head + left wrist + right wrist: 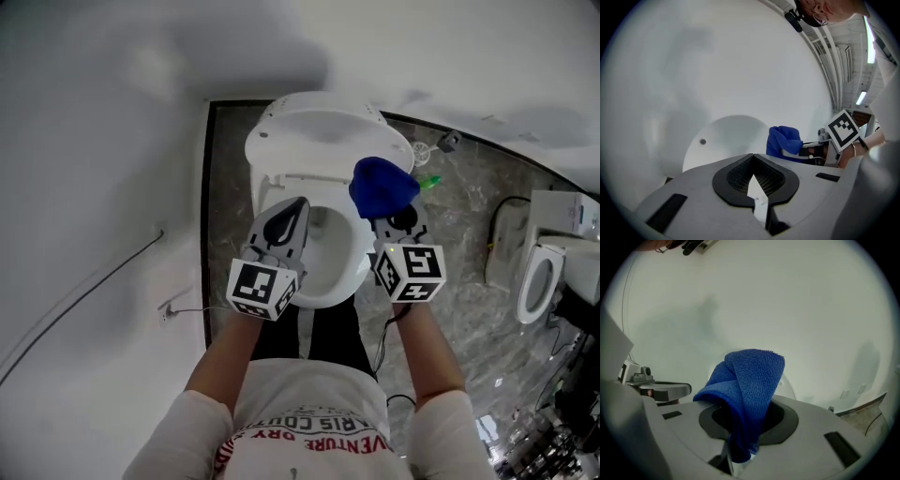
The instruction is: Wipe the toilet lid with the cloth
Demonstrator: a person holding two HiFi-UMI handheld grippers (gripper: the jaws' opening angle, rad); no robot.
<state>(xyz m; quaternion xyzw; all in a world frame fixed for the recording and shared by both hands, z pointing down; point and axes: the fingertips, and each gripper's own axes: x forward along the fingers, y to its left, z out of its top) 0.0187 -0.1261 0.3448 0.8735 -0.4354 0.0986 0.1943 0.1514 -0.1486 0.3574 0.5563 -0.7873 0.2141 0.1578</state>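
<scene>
The right gripper (397, 223) is clamped on the blue cloth (380, 183), which bunches past its tips. The left gripper (286, 225) is closed on nothing. Just ahead of the cloth stands the raised toilet lid (323, 127), its inner face toward the person and its long axis rising from the hinge edge. The right gripper is nearer.

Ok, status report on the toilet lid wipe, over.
Left gripper shut, empty. Right gripper shut on blue cloth. Cloth up by the raised toilet lid, contact unclear. Nothing in the way.
</scene>
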